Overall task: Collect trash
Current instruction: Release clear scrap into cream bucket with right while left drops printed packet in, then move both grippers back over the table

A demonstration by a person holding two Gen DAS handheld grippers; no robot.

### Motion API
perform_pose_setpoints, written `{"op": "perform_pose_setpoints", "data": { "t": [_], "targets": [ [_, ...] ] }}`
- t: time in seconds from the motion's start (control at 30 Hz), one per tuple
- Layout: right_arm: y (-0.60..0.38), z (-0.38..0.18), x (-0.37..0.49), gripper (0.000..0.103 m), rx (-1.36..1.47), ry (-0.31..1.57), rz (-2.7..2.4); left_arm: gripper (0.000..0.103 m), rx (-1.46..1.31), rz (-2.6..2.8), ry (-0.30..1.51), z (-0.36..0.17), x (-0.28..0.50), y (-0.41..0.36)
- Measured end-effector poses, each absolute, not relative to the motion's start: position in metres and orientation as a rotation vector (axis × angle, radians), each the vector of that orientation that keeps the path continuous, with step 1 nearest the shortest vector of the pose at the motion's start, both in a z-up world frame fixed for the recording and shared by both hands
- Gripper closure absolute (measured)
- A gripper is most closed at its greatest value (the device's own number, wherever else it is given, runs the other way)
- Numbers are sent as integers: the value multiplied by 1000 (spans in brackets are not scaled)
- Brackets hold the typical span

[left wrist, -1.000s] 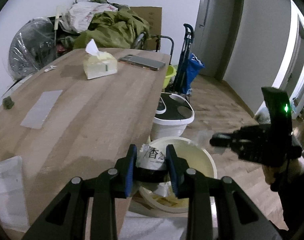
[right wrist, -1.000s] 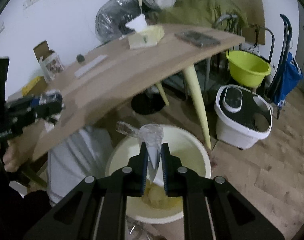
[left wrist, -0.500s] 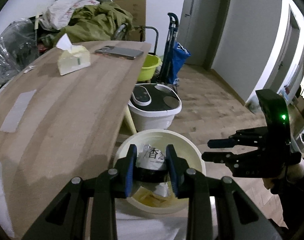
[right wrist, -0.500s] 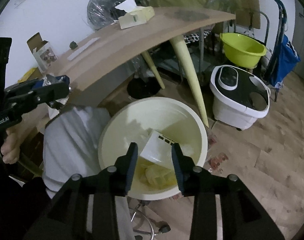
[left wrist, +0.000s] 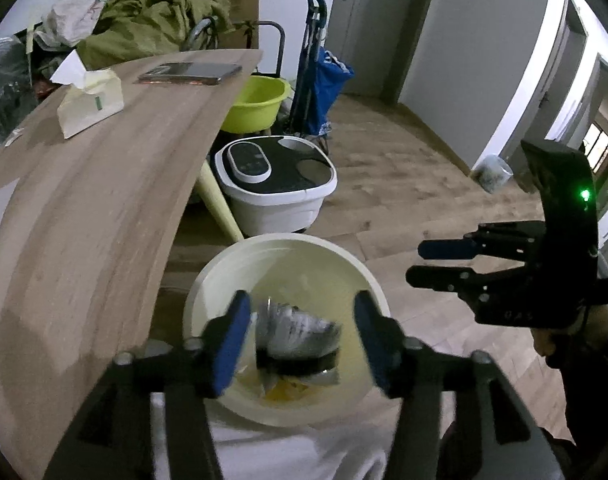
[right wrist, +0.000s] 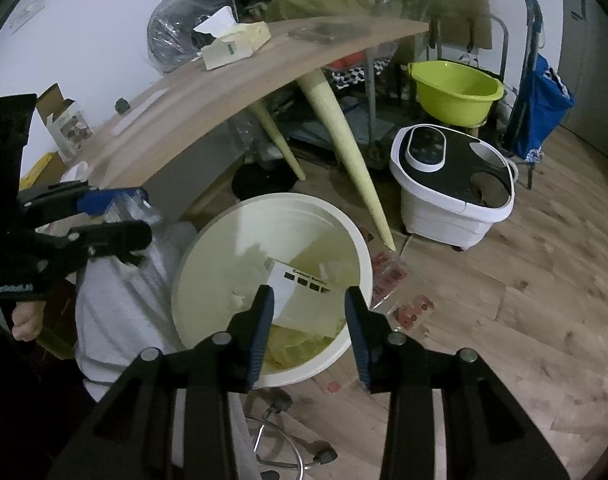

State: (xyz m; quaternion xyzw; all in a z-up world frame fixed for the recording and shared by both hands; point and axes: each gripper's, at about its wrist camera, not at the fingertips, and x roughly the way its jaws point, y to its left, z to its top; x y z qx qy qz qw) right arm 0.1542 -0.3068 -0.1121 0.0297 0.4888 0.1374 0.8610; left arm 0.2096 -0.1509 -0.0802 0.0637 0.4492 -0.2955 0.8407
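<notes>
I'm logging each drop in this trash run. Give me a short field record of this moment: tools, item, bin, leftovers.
left tool: open, jaws just widened, over the bin
item: crumpled wrapper, blurred, loose between the pads
right tool: open, nothing between the pads
bin: cream bucket, holds a white card and yellowish scraps
left on table: tissue pack, phone

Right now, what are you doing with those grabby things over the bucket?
A person is collecting trash with tongs in each hand. The left tongs have just opened above the cream bucket, and a crumpled wrapper sits loose between them, dropping in. The right tongs hang open and empty over the same bucket, where a white card already lies.
</notes>
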Motion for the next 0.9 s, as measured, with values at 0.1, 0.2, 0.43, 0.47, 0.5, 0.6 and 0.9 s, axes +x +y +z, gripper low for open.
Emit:
{"op": "perform_pose_setpoints", "data": {
  "t": [0.1, 0.2, 0.43, 0.47, 0.5, 0.6, 0.9],
  "targets": [
    [-307, -110, 154, 68, 57, 1026, 281, 42, 130, -632, 943, -78, 210, -151],
    [-304, -107, 155, 68, 48, 1025, 277, 41, 118, -630, 937, -77, 211, -148],
    [-297, -104, 158, 68, 23, 1027, 286, 41, 105, -601, 893, -64, 208, -132],
    [-295, -103, 159, 68, 19, 1025, 288, 41, 104, -596, 889, -63, 209, -130],
    [-292, -103, 160, 68, 15, 1024, 291, 41, 101, -592, 884, -61, 209, -126],
    [-283, -100, 164, 68, 2, 1022, 305, 41, 93, -575, 872, -56, 205, -115],
    [-251, -92, 176, 68, -52, 1011, 362, 41, 66, -512, 839, -44, 200, -81]
  ]
}}
